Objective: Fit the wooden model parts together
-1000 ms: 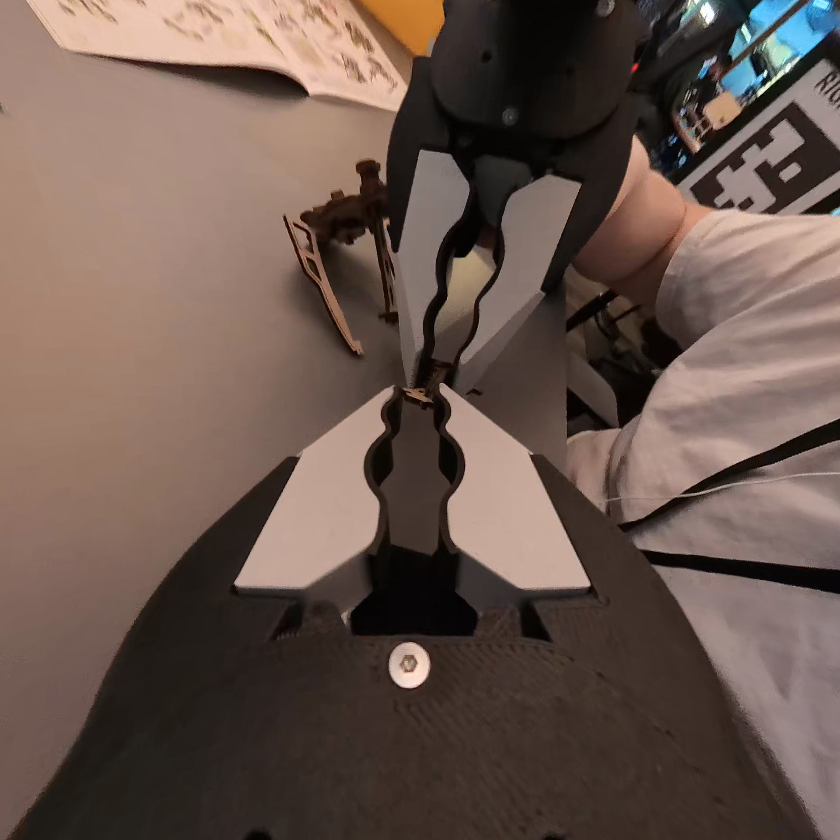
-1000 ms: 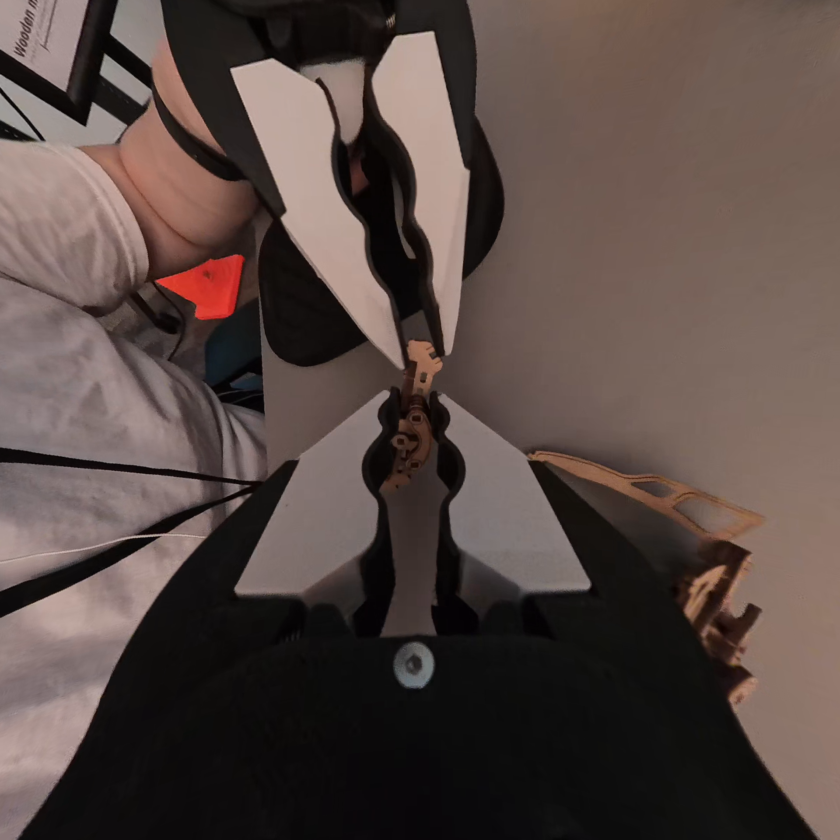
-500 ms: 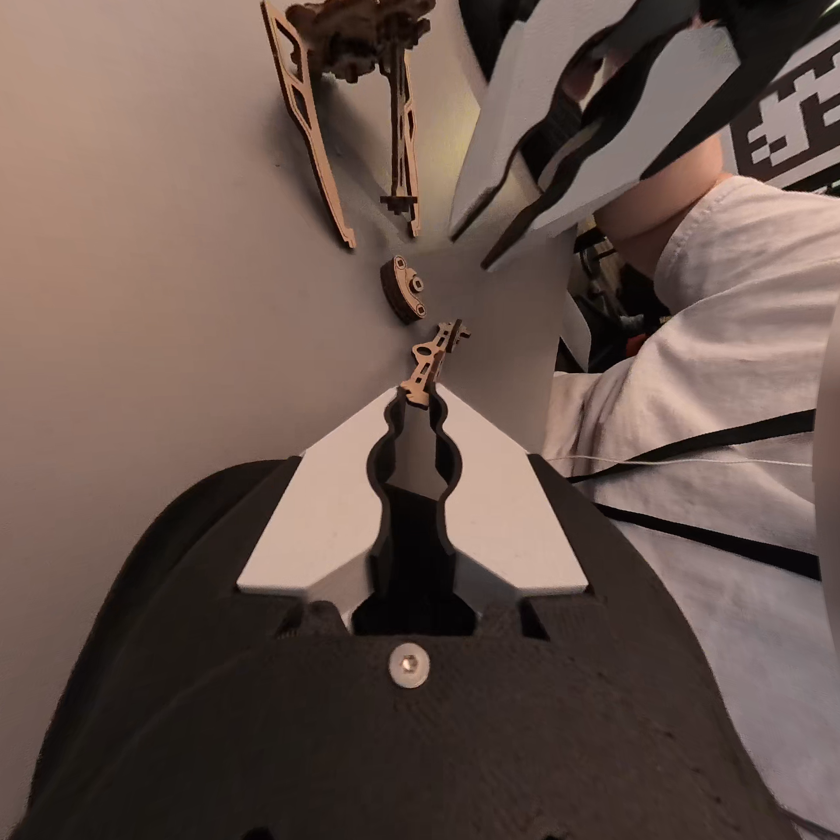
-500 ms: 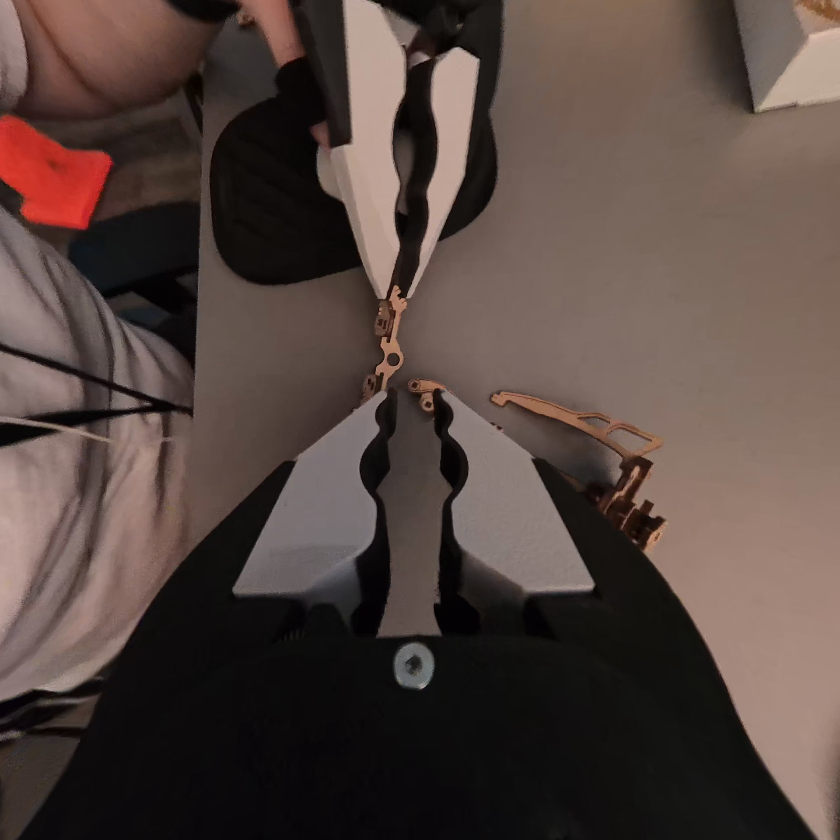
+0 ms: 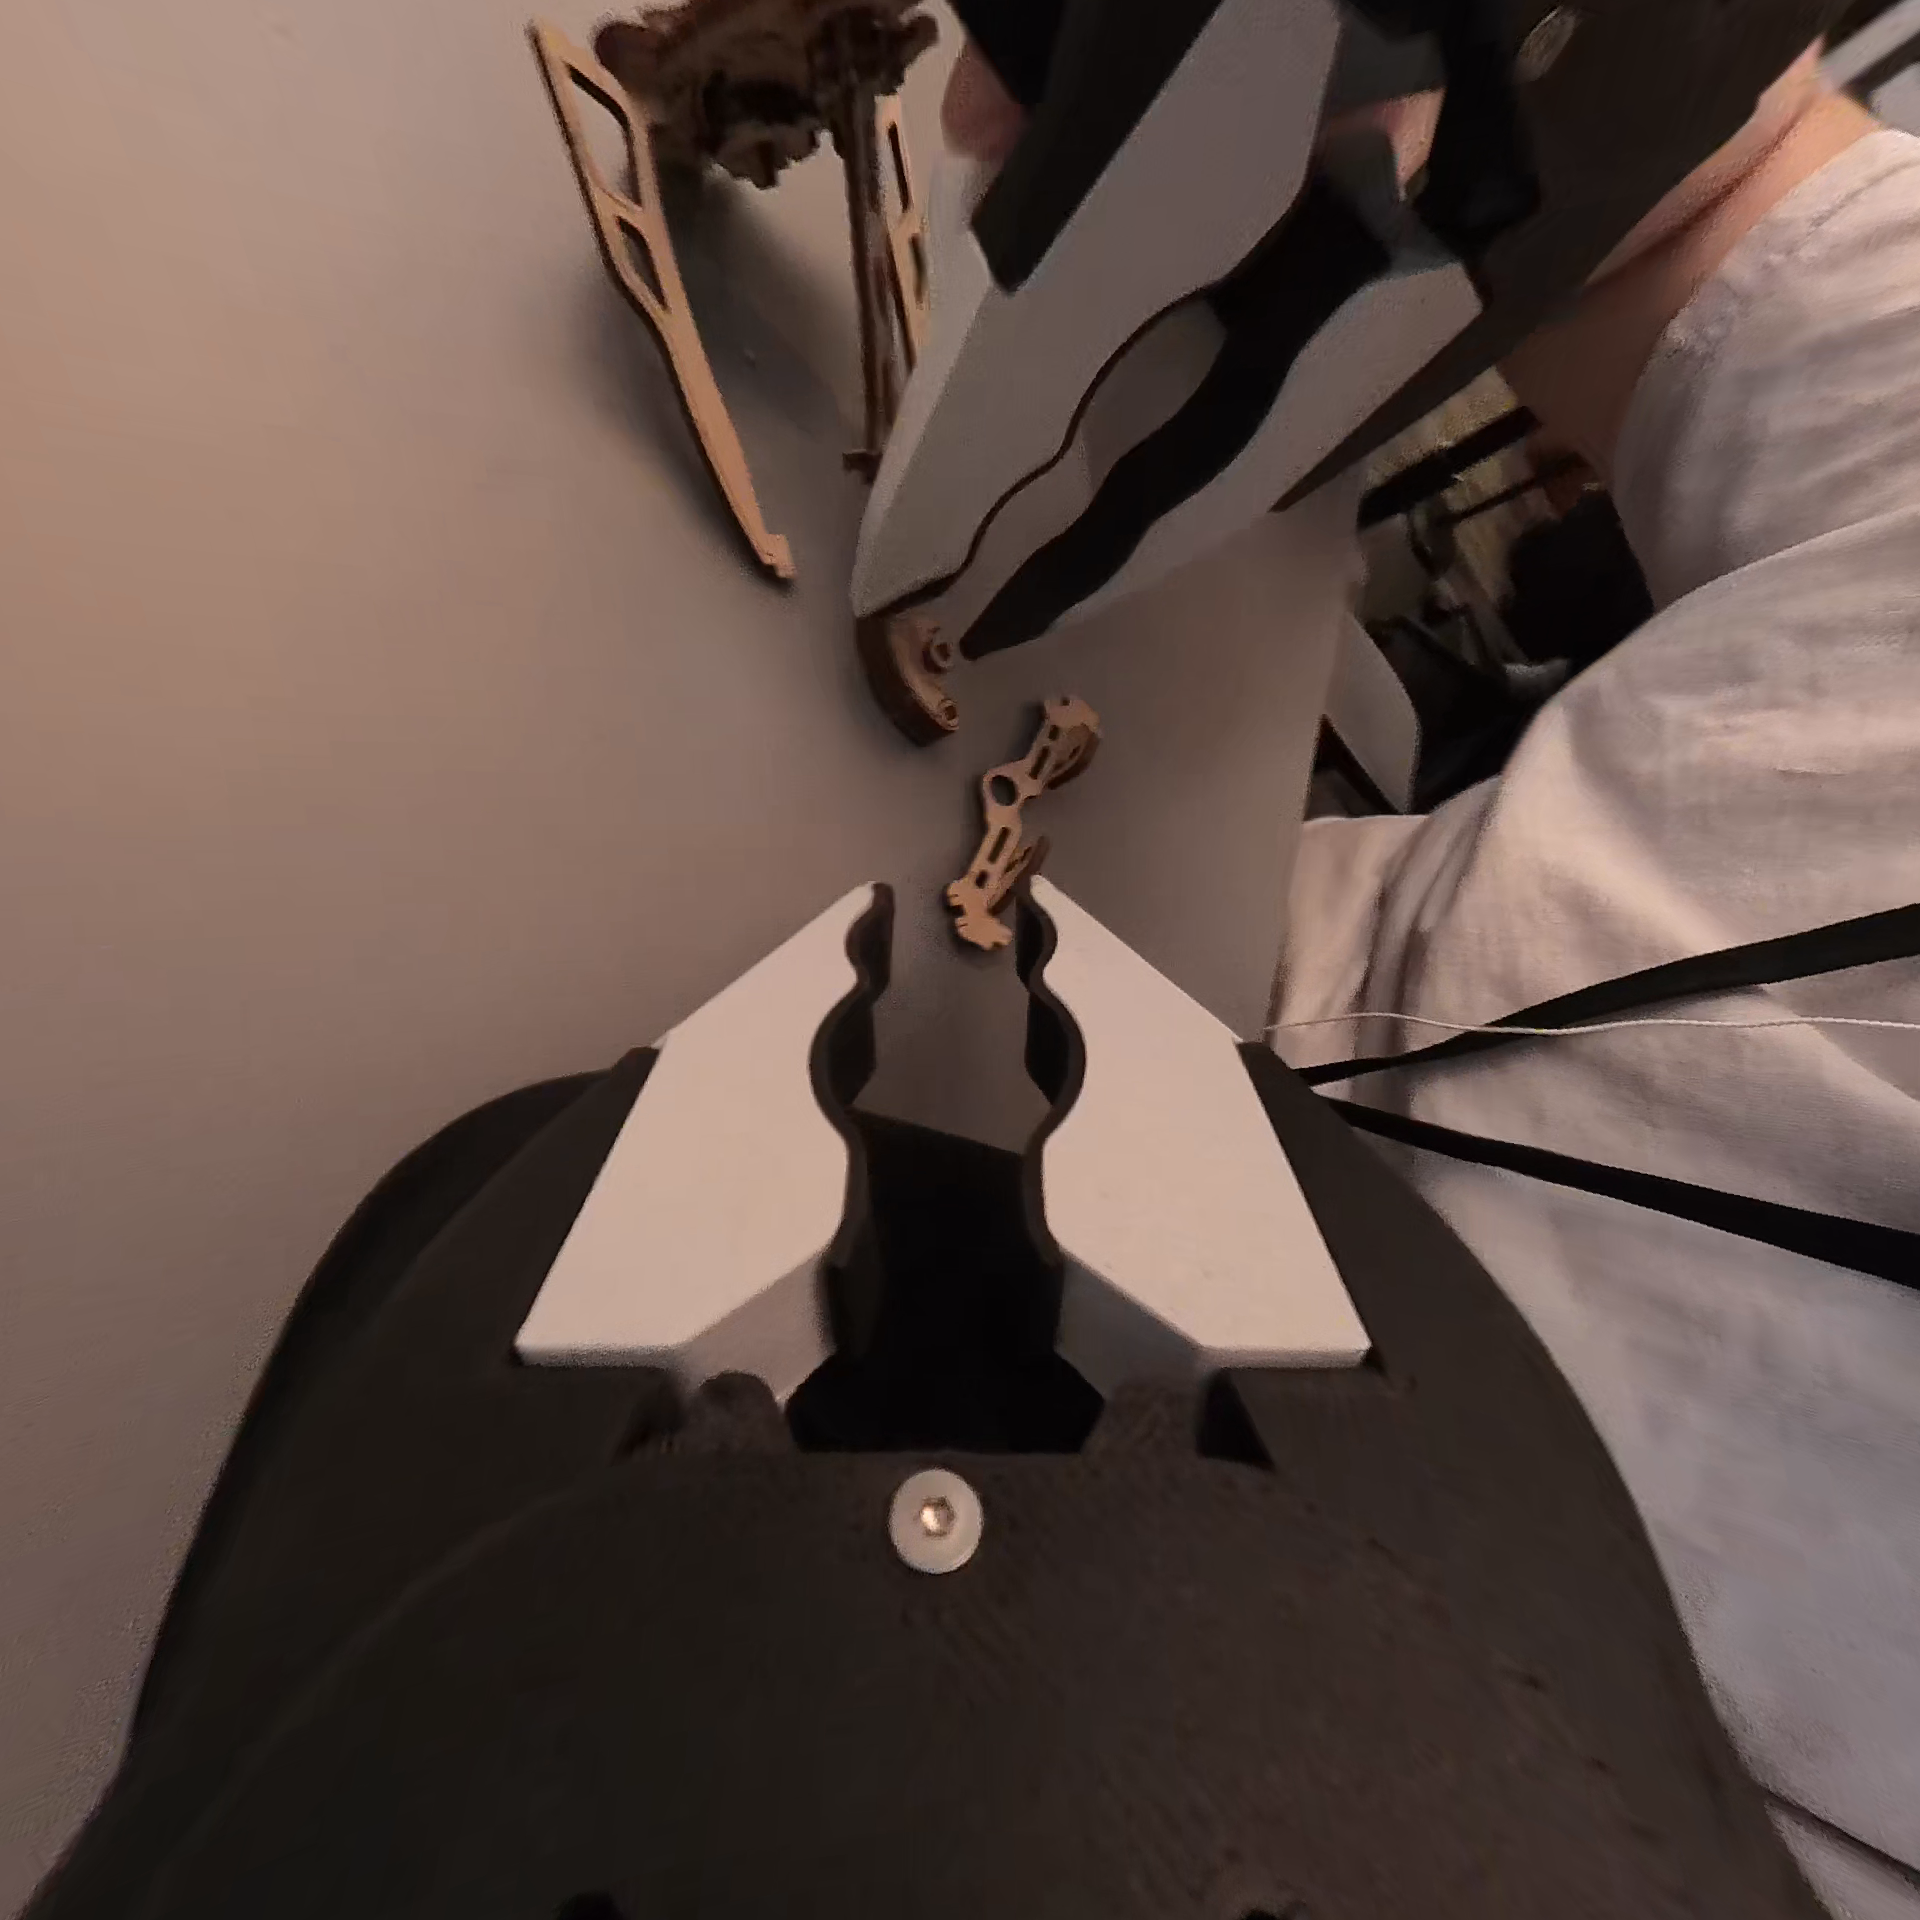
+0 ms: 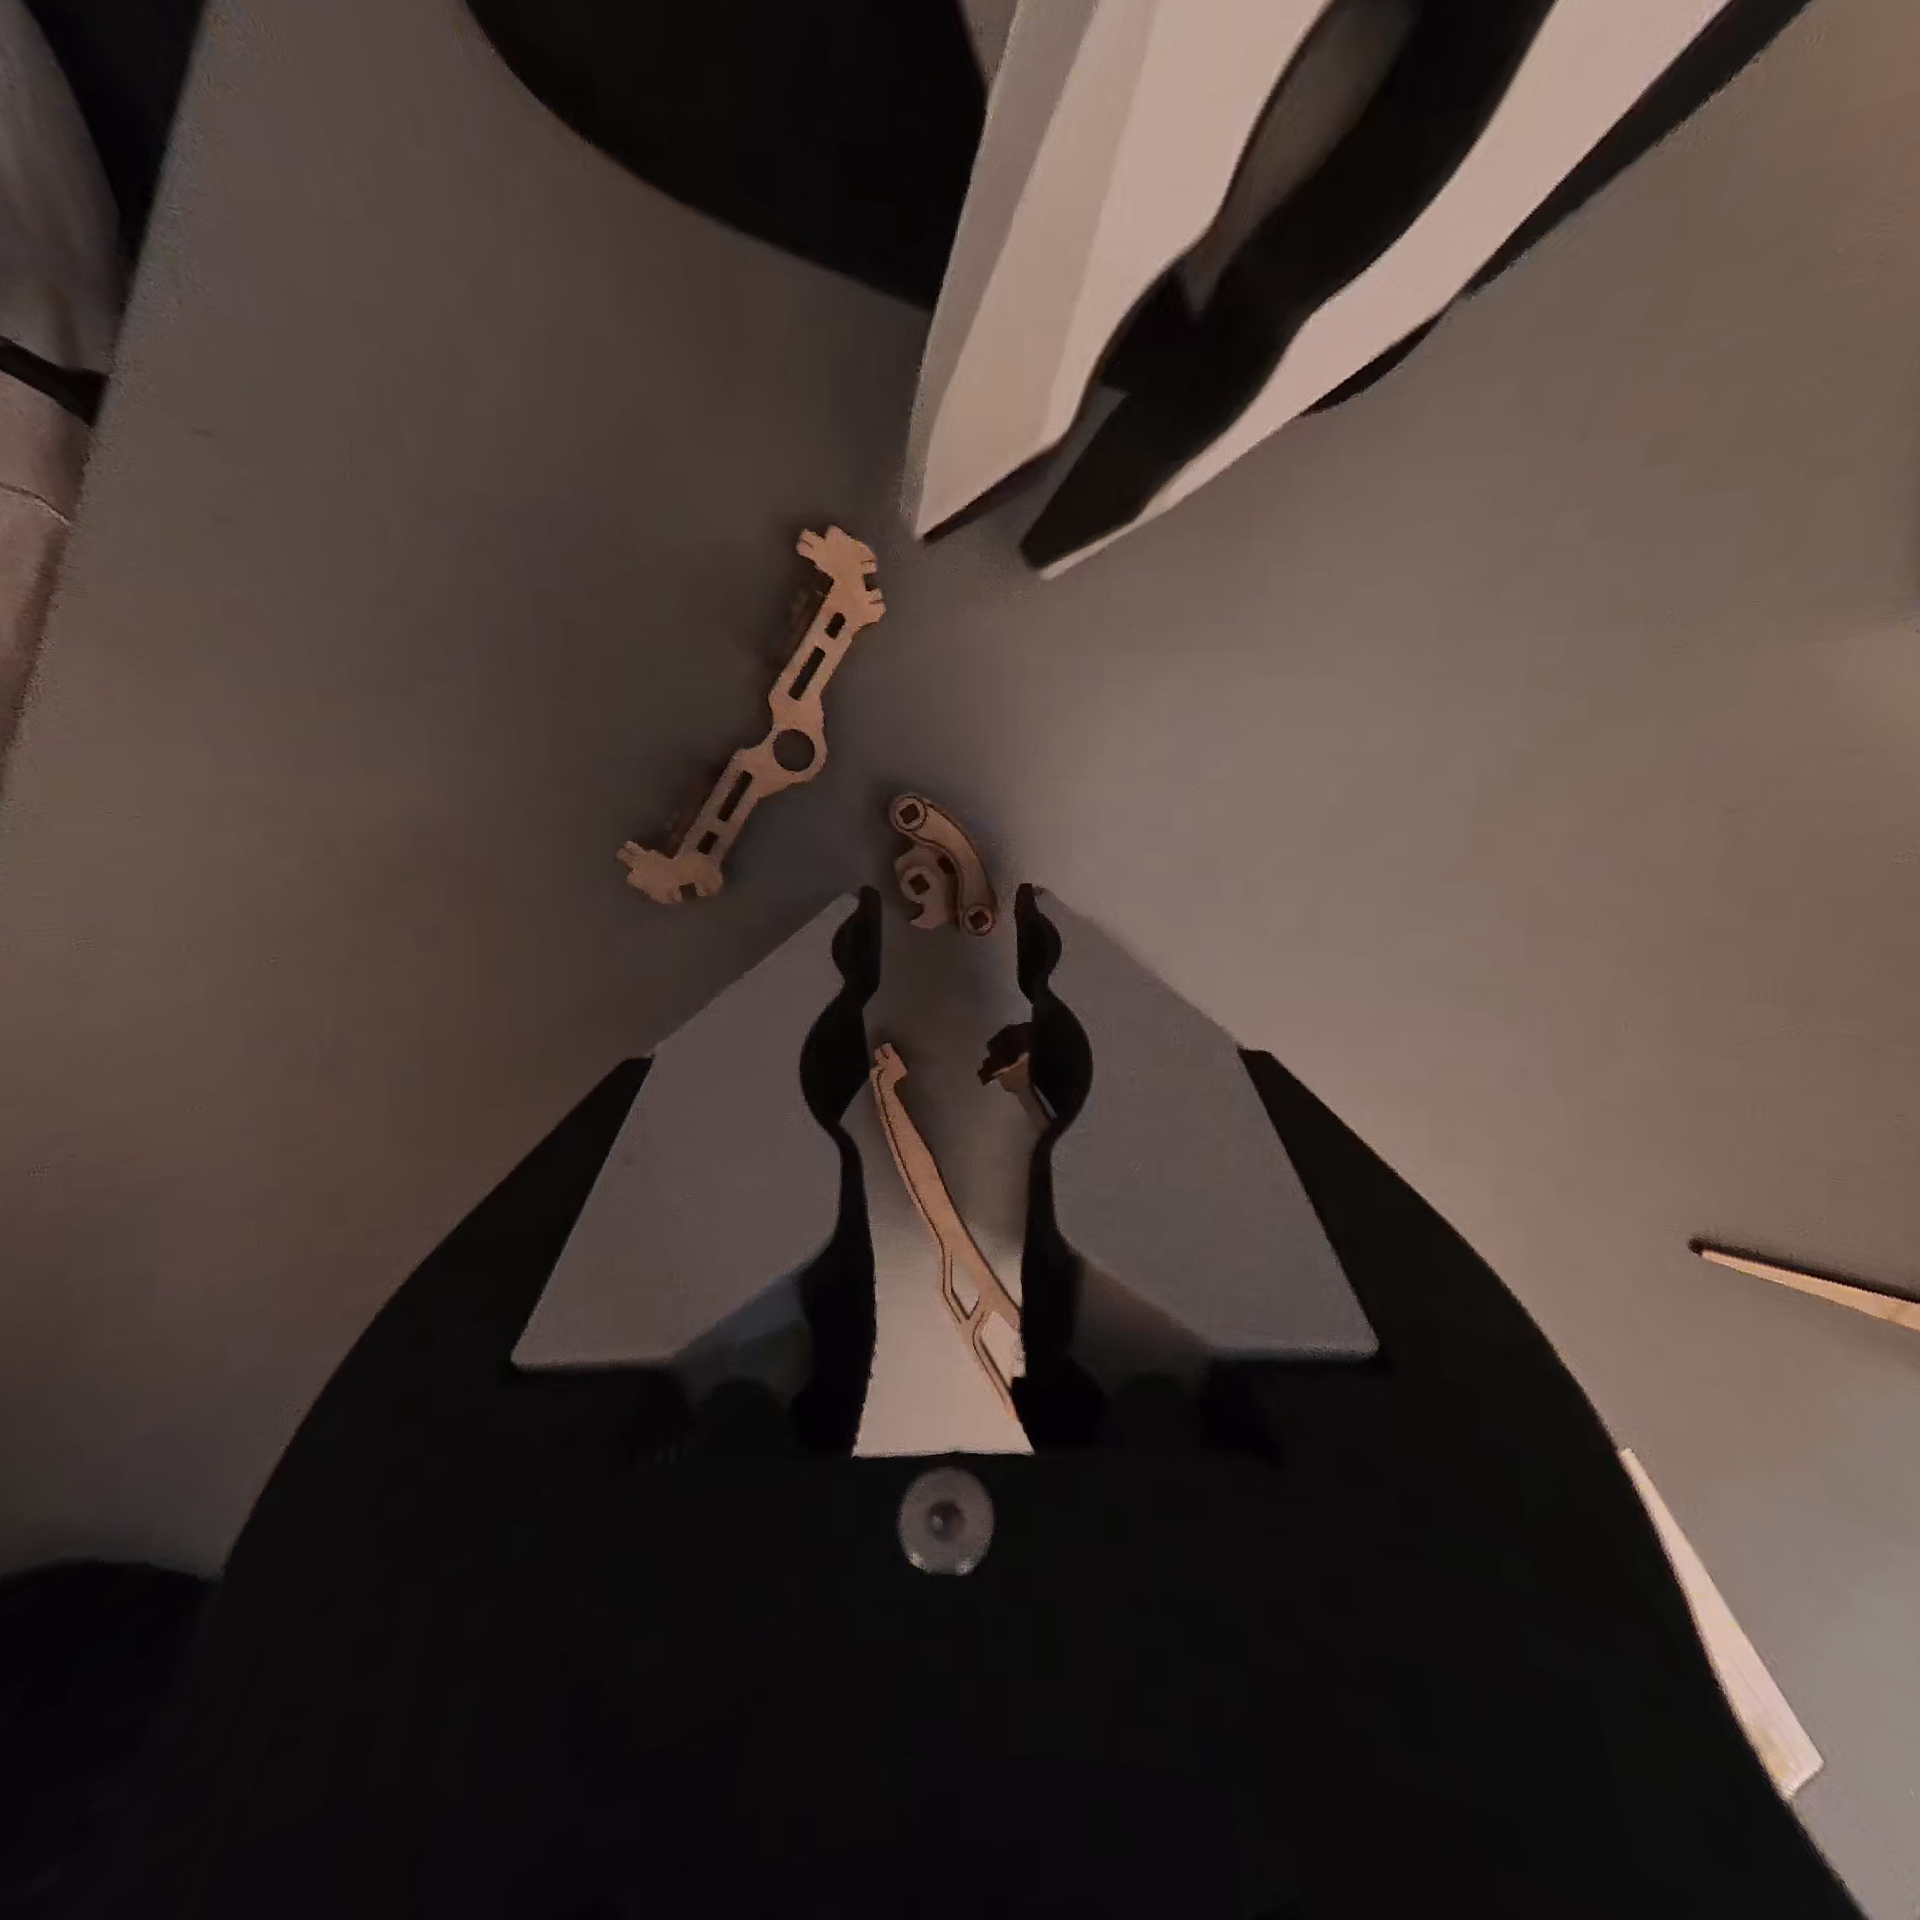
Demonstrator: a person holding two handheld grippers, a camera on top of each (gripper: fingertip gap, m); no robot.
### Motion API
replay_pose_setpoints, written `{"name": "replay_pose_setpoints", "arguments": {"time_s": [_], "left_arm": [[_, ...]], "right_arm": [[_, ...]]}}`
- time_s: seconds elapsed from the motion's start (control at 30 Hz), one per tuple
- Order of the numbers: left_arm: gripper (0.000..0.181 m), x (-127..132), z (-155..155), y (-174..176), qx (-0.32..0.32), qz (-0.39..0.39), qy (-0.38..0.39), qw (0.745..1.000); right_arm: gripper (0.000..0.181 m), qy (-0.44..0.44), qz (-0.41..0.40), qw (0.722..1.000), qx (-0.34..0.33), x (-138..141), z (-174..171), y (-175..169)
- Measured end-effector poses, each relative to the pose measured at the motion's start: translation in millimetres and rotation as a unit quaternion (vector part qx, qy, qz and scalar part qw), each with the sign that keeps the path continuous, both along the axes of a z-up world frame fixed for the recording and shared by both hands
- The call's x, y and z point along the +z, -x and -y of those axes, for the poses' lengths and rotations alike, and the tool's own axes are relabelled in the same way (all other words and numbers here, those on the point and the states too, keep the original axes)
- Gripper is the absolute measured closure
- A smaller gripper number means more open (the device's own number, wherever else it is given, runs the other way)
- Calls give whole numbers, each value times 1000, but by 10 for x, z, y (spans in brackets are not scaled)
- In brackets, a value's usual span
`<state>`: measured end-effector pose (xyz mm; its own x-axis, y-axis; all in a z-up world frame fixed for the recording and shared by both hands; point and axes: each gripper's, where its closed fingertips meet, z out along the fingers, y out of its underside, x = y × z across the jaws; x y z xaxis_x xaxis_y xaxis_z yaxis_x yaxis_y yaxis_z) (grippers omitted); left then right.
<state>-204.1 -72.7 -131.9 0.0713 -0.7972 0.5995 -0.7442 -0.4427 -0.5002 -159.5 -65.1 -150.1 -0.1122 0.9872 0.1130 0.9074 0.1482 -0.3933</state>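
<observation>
The left gripper (image 5: 956, 904) stood with its jaws apart and nothing between them; the slotted wooden bar (image 5: 1013, 821) lay flat on the grey table (image 5: 312, 623) just beyond its fingertips, its near end close to the right-hand tip; in the right wrist view the same bar (image 6: 764, 743) lay slantwise, clear of both tools; the right gripper (image 6: 940, 904) hung over the table with its jaws likewise parted and gripping nothing; the small curved wooden piece (image 6: 940, 862) lay on the table just past its tips, and in the left wrist view that piece (image 5: 909, 681) sat at the points of the right gripper (image 5: 920, 623), whether touched or not could not be told; the partly built wooden frame (image 5: 748, 208) lay farther along the table, and one of its long struts (image 6: 935, 1216) showed through the gap between the right gripper's fingers; a white sleeve (image 5: 1610, 935) filled the right side of the left view
</observation>
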Motion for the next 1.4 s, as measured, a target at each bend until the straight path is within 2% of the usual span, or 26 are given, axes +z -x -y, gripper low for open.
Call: {"name": "replay_pose_setpoints", "arguments": {"time_s": [0.13,0.33,0.5,0.6,0.7,0.87,1.0,1.23,1.33,1.4], "left_arm": [[158,115,-65,87,26,27,-36,999],[159,175,-92,88,42,58,-65,995],[157,275,-197,-71,71,95,-45,992],[156,321,-206,-182,76,108,-7,991],[155,300,-177,-243,59,107,-22,992],[154,121,-18,-265,3,67,-70,995],[158,140,170,-194,-46,64,-86,993],[164,-65,262,-98,-80,15,-167,982],[178,-142,271,-100,-84,3,-175,981],[180,-118,285,-131,-79,15,-166,983]], "right_arm": [[162,11,10,1000,-15,-76,-17,-27],[165,4,-23,998,-55,-18,9,20],[165,-36,-91,989,-114,182,-46,0],[165,-9,-118,983,-141,235,104,-37],[165,-23,-121,973,-195,206,170,-233],[165,-16,-130,952,-277,93,217,-563],[166,0,-124,940,-318,-2,226,-750],[165,6,-136,938,-317,-58,215,-770],[163,9,-145,937,-317,-64,232,-760],[158,4,-159,933,-324,-25,229,-773]]}}
